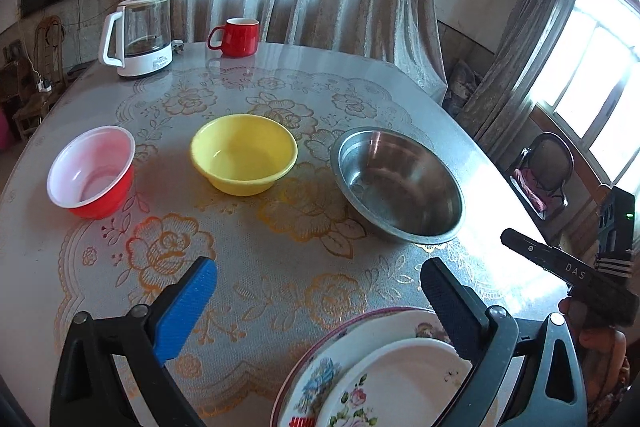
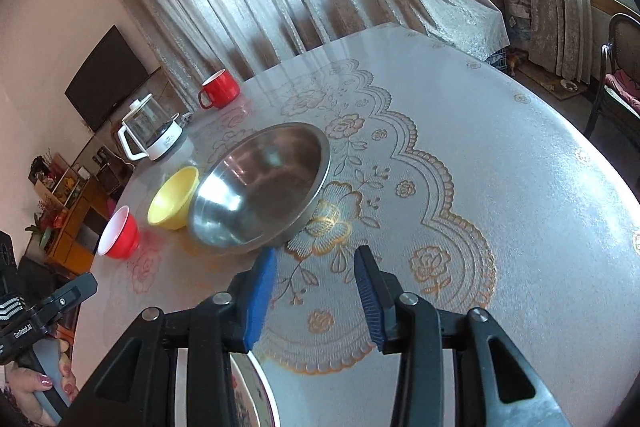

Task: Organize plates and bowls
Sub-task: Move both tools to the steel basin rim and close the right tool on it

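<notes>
Three bowls stand in a row on the table: a red bowl with white inside (image 1: 91, 171) at left, a yellow bowl (image 1: 244, 153) in the middle, a steel bowl (image 1: 397, 181) at right. They also show in the right wrist view: the red bowl (image 2: 119, 233), the yellow bowl (image 2: 174, 197), the steel bowl (image 2: 262, 187). A small floral plate (image 1: 394, 383) lies on a larger floral plate (image 1: 320, 367) at the near edge. My left gripper (image 1: 318, 287) is open above the table, just behind the plates. My right gripper (image 2: 316, 267) is open, empty, just short of the steel bowl.
A glass kettle (image 1: 140, 35) and a red mug (image 1: 236, 37) stand at the table's far side. A floral tablecloth (image 1: 280, 267) covers the round table. Curtains hang behind. A chair (image 1: 544, 171) stands to the right by the window.
</notes>
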`<state>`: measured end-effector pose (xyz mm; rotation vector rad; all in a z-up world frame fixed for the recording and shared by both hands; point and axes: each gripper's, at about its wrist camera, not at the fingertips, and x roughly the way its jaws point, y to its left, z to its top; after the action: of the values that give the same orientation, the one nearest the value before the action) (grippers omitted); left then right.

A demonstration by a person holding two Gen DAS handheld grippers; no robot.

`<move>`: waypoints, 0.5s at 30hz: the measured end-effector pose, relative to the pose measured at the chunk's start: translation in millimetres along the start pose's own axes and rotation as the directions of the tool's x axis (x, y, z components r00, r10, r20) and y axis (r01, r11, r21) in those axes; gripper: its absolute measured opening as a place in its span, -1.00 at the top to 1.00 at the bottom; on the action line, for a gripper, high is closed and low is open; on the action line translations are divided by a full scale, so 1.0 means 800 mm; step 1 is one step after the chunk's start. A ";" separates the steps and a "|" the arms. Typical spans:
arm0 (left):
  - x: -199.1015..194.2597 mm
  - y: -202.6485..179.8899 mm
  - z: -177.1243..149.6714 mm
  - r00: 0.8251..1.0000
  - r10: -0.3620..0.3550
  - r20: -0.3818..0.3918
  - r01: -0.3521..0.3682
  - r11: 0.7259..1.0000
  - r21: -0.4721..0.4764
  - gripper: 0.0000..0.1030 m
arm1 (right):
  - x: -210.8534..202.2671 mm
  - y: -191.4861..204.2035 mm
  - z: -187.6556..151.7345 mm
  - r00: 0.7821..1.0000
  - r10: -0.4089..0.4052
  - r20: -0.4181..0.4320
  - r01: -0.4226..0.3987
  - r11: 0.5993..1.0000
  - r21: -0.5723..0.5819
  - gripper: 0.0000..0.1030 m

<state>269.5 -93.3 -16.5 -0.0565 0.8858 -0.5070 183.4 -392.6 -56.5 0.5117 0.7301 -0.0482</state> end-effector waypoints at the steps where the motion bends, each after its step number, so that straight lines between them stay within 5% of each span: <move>1: 0.009 0.000 0.006 1.000 -0.002 -0.009 0.002 1.000 -0.005 -0.99 | 0.006 -0.003 0.005 1.000 -0.003 -0.007 0.003 1.000 0.007 0.22; 15: 0.100 -0.009 0.052 0.995 -0.036 -0.098 0.035 0.999 -0.021 -0.98 | 0.100 0.001 0.061 0.997 0.033 -0.074 -0.032 0.999 0.019 0.22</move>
<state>339.6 -141.9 -46.3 -0.0656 0.9872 -0.5380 274.6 -403.7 -77.2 0.5450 0.7948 -0.0056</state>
